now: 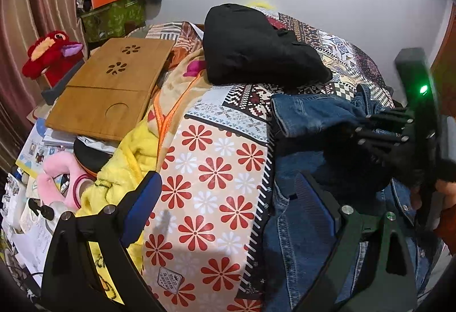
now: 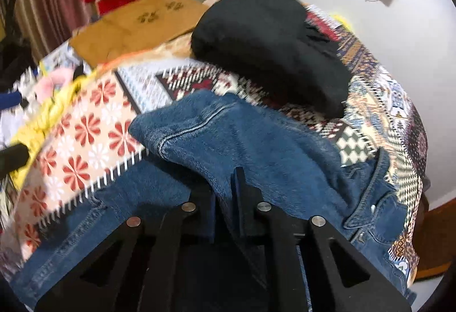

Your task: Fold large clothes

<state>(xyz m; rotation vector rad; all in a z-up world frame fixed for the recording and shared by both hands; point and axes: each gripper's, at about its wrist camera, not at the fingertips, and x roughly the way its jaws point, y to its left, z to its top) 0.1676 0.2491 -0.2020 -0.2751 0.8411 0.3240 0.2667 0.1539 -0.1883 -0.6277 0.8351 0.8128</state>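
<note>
A blue denim garment (image 1: 302, 115) lies crumpled on the right part of a patterned bedspread (image 1: 216, 169). In the right wrist view a raised fold of the denim garment (image 2: 256, 141) runs between my fingers, and the right gripper (image 2: 226, 183) is shut on that fold. The right gripper (image 1: 362, 138) also shows in the left wrist view, low over the denim, with a green light on its body. My left gripper (image 1: 228, 178) is open wide above the flowered bedspread, its right finger (image 1: 310, 198) over the denim's left edge, holding nothing.
A folded black garment (image 1: 256, 49) sits behind the denim. To the left lie a wooden lap desk (image 1: 114, 83), a yellow blanket (image 1: 128, 158), a red plush toy (image 1: 48, 55), a pink toy (image 1: 57, 178) and loose papers. A hand (image 1: 447, 192) shows at far right.
</note>
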